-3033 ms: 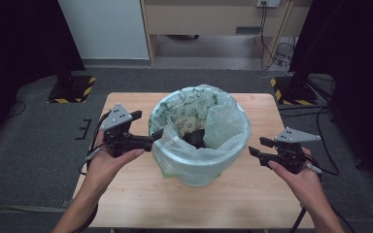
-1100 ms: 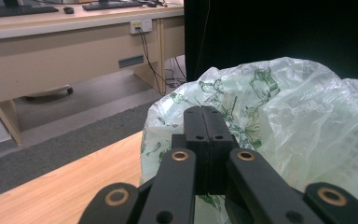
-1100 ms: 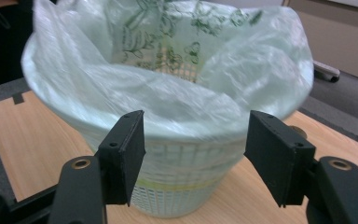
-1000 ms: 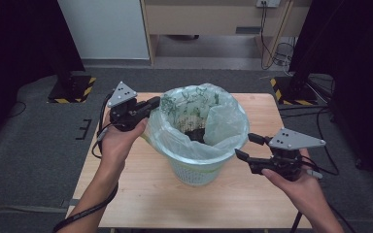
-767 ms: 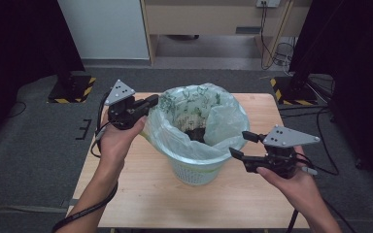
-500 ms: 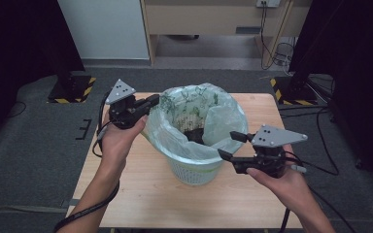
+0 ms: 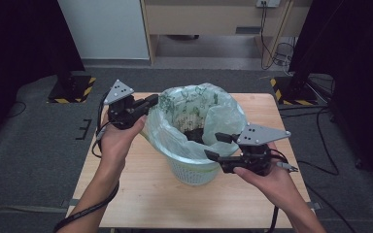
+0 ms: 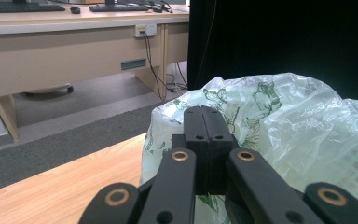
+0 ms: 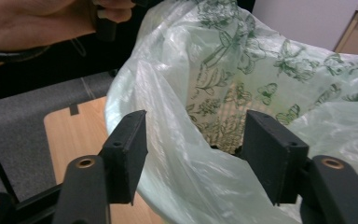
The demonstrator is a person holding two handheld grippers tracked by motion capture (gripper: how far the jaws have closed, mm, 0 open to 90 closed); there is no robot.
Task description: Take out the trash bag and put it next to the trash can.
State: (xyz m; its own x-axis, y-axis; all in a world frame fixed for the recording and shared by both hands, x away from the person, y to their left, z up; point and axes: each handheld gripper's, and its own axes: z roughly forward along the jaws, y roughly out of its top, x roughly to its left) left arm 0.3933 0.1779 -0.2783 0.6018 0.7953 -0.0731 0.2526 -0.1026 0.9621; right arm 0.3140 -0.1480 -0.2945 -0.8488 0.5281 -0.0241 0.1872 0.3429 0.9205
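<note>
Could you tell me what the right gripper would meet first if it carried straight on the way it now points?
Most likely the green-printed plastic bag lining the white basket. The right gripper has its jaws open astride the bag's near rim, film lying between them, so it should meet the film first, though depth is unclear.

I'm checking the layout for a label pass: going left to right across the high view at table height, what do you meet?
left gripper → green-printed plastic bag lining the white basket → right gripper
</note>
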